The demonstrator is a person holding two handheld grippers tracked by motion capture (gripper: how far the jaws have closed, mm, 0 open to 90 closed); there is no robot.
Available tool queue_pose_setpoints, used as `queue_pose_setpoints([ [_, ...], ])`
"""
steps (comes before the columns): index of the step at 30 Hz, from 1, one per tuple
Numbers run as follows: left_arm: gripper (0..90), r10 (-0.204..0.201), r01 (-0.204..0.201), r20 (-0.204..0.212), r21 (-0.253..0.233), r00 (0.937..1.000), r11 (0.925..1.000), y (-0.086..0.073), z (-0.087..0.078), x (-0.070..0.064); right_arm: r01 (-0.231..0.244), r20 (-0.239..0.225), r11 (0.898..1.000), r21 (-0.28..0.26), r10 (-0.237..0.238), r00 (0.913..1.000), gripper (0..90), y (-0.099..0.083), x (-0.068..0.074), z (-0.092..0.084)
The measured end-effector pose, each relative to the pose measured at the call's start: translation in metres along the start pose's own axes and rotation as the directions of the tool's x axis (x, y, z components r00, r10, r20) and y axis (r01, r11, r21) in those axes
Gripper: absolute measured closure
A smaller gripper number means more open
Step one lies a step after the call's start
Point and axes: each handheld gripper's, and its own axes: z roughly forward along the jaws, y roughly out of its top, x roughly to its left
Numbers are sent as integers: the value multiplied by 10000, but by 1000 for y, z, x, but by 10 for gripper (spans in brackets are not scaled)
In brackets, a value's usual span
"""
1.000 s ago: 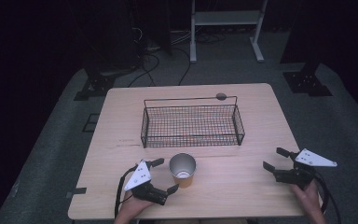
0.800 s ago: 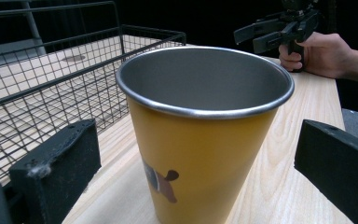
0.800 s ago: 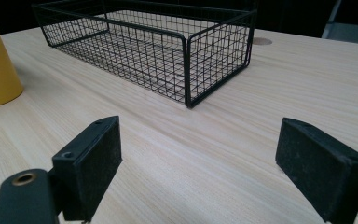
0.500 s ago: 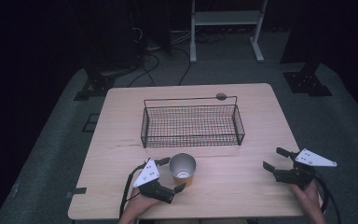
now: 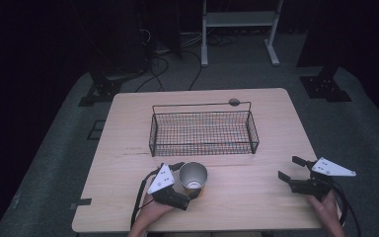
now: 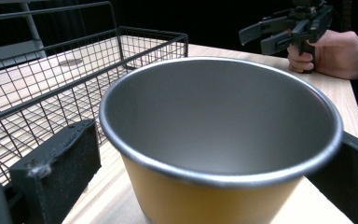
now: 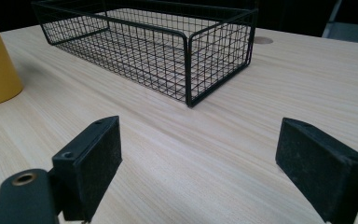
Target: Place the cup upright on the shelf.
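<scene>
Table (image 5: 256, 197): pale wood, and everything below is placed relative to the basket on it.

Basket (image 5: 203, 129): black wire, rectangular, open top, standing on the far half of the table with its long side facing me. A thin wire handle runs along its far edge. From my right gripper view the near corner of the basket (image 7: 186, 65) stands ahead of the jaws and well apart from them. In my left gripper view its mesh wall (image 6: 51, 79) is just past the cup, to the left.

Cup (image 5: 193, 177): yellow outside, grey metal inside, upright, mouth up. It stands on the table just in front of the basket's near long side, toward that side's left half, close to the wire but apart from it. In my left gripper view the cup (image 6: 219, 140) sits directly between my two jaws. Nothing visible inside it.

My left gripper (image 5: 183, 180): in front of the basket, at the cup. Jaws spread wide, one on each side of the cup's wall; I cannot tell whether either pad touches it.

My right gripper (image 5: 293, 170): in front of the basket's right end and off to its right, well apart from the cup. Jaws spread wide, holding nothing, bare table between them (image 7: 198, 163).
</scene>
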Motion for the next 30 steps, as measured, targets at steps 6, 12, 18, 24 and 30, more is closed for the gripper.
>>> queue_pose_setpoints([
  [6, 45, 103, -103, 39, 35, 9999, 9999, 1, 4, 1, 11, -8, 10000, -1, -11, 10000, 133, 0, 0, 0],
  [12, 127, 169, -169, 0, -78, 9999, 9998, 2, 3, 0, 14, -18, 10000, -9, -14, 10000, 133, 0, 0, 0],
  [18, 129, 157, -158, -86, -171, 9998, 9997, 6, 3, 1, 1, -24, 10000, -13, -1, 10000, 133, 0, 0, 0],
  [24, 129, 148, -149, -41, -351, 9999, 9993, 16, 3, 4, -27, -5, 10000, -14, 27, 10000, 133, 0, 0, 0],
  [30, 130, -225, 233, 111, -825, 9997, 9963, 24, 5, 8, -35, 4, 10000, -11, 35, 10000, 133, 0, 0, 0],
])
